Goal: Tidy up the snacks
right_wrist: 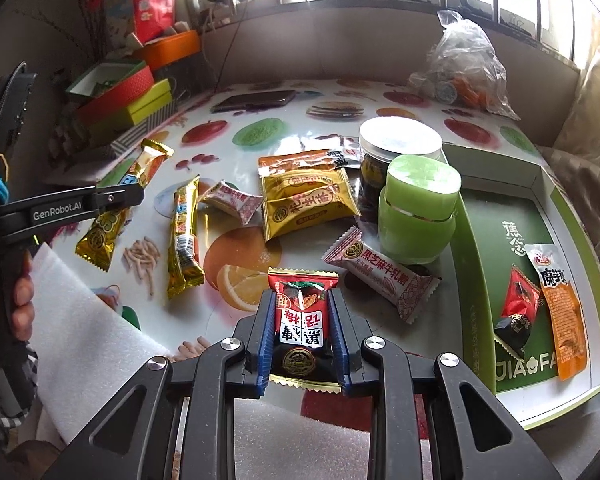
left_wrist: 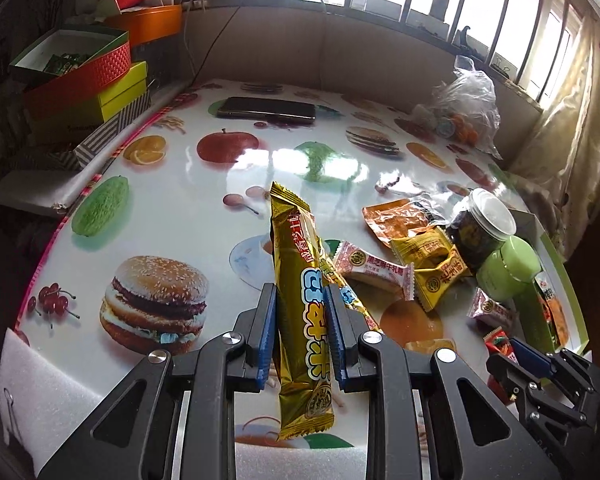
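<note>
In the left wrist view, the left gripper [left_wrist: 302,334] is clamped narrowly on a long gold wafer bar [left_wrist: 300,300], its blue pads pressing the wrapper's two sides near the middle, so the bar stands up between the fingers with its far end clear of the table [left_wrist: 172,216]. The grip sits well for carrying, but the bar is long and slippery, so it should be kept squeezed and swung slowly toward the box, which lies well off to the right. Behind it, a second gold bar [left_wrist: 352,300] lies on the cloth, and a pink-and-white candy [left_wrist: 374,274], yellow packets [left_wrist: 436,262], a dark jar [left_wrist: 480,228] and a green jar [left_wrist: 508,268] crowd the way across. A phone [left_wrist: 266,109] lies at the far side, well apart. In the right wrist view, the right gripper [right_wrist: 300,334] is nearly closed on a red plum-candy packet [right_wrist: 301,312], the pads on both its edges and the packet low over the table near the front edge. The green box [right_wrist: 496,240] lies just to the right, already holding an orange packet [right_wrist: 562,312] and a small red-and-black one [right_wrist: 518,308], with free floor in its nearer part. The move calls for lifting the packet over the box's near wall before letting go. Another pink-and-white candy [right_wrist: 380,276] lies between gripper and box, and the green jar [right_wrist: 418,216] stands just beside the box's left wall, so a low sweep could knock either. Both grippers heading to one box may collide; the right one, being nearer, should probably go first.
</note>
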